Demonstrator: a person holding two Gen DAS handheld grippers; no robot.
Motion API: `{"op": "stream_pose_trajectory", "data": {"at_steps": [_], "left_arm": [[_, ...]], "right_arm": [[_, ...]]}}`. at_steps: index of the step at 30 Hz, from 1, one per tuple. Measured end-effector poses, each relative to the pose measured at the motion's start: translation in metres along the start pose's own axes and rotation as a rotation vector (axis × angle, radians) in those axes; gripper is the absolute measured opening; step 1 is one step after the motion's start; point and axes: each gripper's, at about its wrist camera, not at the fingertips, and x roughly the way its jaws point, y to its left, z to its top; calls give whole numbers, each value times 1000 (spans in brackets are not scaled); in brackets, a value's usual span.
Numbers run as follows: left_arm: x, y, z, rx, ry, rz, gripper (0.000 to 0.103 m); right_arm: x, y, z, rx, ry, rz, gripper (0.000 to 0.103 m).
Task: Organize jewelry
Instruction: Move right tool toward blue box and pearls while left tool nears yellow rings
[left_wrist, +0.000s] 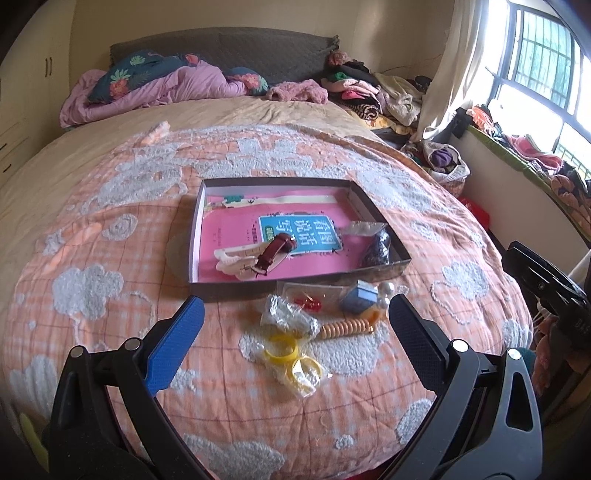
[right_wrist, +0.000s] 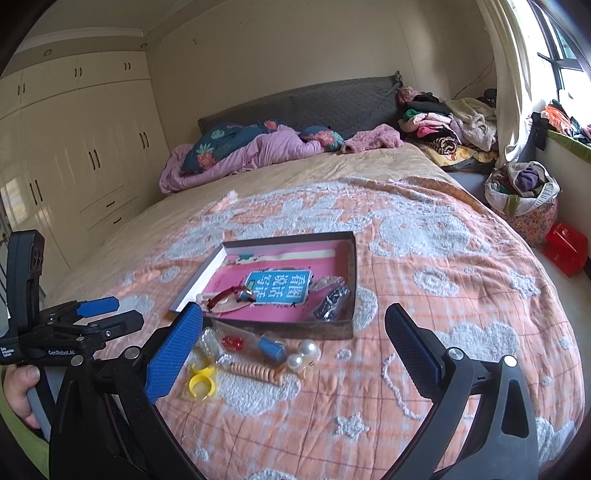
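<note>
A shallow dark box (left_wrist: 295, 282) (right_wrist: 280, 328) lined with a pink booklet rests on the orange quilt. It holds a brown-strap watch (left_wrist: 275, 253) (right_wrist: 229, 293), a cream hair clip (left_wrist: 232, 260) and a bag of dark beads (left_wrist: 378, 247) (right_wrist: 330, 304). Loose in front of the box lie yellow rings (left_wrist: 282, 349) (right_wrist: 201, 380) in plastic, a peach spiral tie (left_wrist: 345, 326) (right_wrist: 255, 369), a small blue box (left_wrist: 358, 297) (right_wrist: 271, 347), pearls (left_wrist: 388, 290) (right_wrist: 304, 352) and red pieces (left_wrist: 310, 302) (right_wrist: 232, 341). My left gripper (left_wrist: 297, 301) (right_wrist: 110, 314) hovers open over these. My right gripper (right_wrist: 293, 310) is open and empty above them.
Purple bedding and floral pillows (right_wrist: 240, 151) are heaped at the headboard. Piled clothes (right_wrist: 443, 122), a fabric basket (right_wrist: 524, 195) and a red box (right_wrist: 565, 249) crowd the window side. Cream wardrobes (right_wrist: 74, 147) line the left wall. A hand (right_wrist: 18, 387) holds the left gripper's handle.
</note>
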Motion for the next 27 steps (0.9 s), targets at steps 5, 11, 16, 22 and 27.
{"op": "stream_pose_trajectory", "data": {"at_steps": [5, 11, 16, 22, 27], "left_arm": [[3, 2, -11, 11, 16, -6, 93], [15, 9, -27, 10, 59, -16, 93], [27, 16, -42, 13, 102, -8, 93], [37, 25, -52, 1, 127, -4, 93], [46, 26, -57, 14, 144, -7, 93]], "right_arm": [[5, 3, -10, -8, 37, -3, 98], [10, 1, -23, -15, 83, -24, 98], [17, -2, -33, -9, 118, -40, 98], [27, -1, -41, -9, 147, -38, 98], [38, 2, -45, -22, 173, -29, 98]]}}
